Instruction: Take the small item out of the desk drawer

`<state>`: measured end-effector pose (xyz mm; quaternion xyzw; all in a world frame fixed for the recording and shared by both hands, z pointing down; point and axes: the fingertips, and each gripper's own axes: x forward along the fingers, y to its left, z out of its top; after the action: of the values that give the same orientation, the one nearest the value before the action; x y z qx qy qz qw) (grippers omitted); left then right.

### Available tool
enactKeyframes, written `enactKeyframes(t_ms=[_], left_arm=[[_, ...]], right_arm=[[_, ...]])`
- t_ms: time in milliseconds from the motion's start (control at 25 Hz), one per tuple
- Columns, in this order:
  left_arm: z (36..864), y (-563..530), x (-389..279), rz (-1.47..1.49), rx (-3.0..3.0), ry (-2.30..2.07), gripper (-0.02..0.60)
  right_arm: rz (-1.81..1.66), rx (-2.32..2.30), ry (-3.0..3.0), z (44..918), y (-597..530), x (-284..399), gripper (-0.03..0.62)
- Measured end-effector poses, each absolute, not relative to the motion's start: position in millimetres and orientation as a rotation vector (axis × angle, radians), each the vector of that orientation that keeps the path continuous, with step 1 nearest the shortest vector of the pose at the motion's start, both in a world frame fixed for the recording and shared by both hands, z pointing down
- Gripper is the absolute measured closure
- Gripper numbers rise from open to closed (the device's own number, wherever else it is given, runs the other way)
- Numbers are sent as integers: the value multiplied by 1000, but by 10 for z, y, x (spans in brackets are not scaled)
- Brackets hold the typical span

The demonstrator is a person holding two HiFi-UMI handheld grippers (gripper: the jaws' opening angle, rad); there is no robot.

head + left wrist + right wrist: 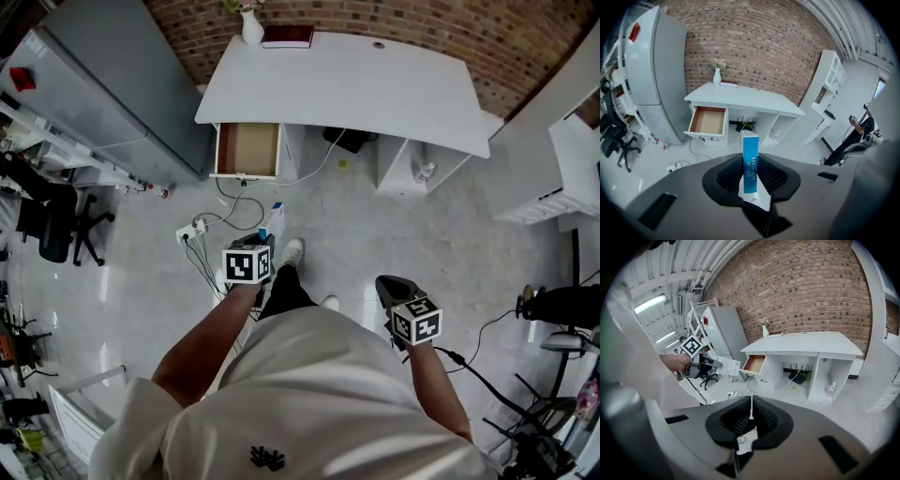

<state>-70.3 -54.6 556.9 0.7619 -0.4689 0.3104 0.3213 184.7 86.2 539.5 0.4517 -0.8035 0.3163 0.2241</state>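
The fingers (774, 177) of our left gripper (750, 165) clench a slim blue-and-white carton (750, 152), upright between ribbed black pads (729, 176), well apart from the open, brown-floored drawer (246, 175) of the smooth white desk (356, 84). We hold that arm (211, 337) stretched forward, while our right gripper (751, 414), jaws pressed together on nothing, points ahead at our side.

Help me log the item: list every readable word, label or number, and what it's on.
"HYNAUT": runs down the blue face of the box.
Smaller print beside it: too blurred to read.
Print on the box's white side, seen in the right gripper view: too small to read.
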Motion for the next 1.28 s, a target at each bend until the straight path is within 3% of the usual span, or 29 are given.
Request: enactKeyframes(t_ms=[1280], left_arm=[[5602,-619,-831,845,1976,-1213,483]], right_arm=[[862,1238,-2225,5405,750,1675,563]])
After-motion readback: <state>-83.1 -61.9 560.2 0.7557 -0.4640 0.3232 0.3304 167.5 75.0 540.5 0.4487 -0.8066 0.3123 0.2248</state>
